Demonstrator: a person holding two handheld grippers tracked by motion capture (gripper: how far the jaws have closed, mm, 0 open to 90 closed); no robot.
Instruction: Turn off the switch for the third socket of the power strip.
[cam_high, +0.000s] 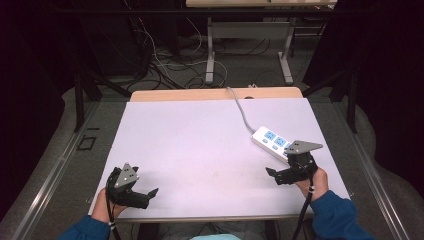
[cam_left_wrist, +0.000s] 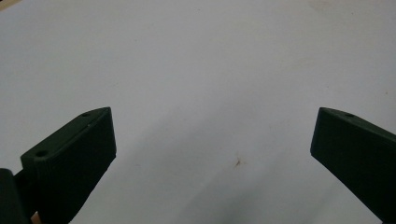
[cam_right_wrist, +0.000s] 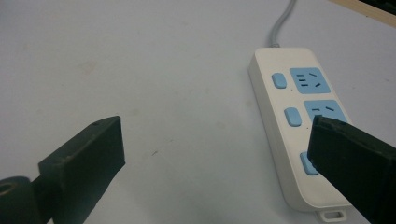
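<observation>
The left gripper (cam_high: 134, 191) rests low at the near left of the white table cover (cam_high: 200, 145), its jaws spread wide with nothing between them. In the left gripper view, bare cover lies ahead of its jaws, with a small dark speck (cam_left_wrist: 238, 162) between and just ahead of them. Nothing lies within its reach, so it looks parked, out of the way, leaving the work to the other hand.

The right gripper (cam_high: 285, 175) sits near the front right of the cover, jaws also wide apart and empty. The white power strip (cam_right_wrist: 299, 126) lies just ahead of it and toward its right jaw, which overlaps the strip's near end in the right gripper view; whether the jaw touches the strip cannot be told. The strip lies flat with its blue sockets (cam_right_wrist: 309, 80) and blue switches (cam_right_wrist: 279, 80) facing up, so each button can be pressed from above. Its grey cable (cam_high: 242, 111) runs away from the gripper toward the far edge of the table, keeping the near side free. The wide opening probably suits either straddling the strip's body or bringing one jaw tip down on a switch.
</observation>
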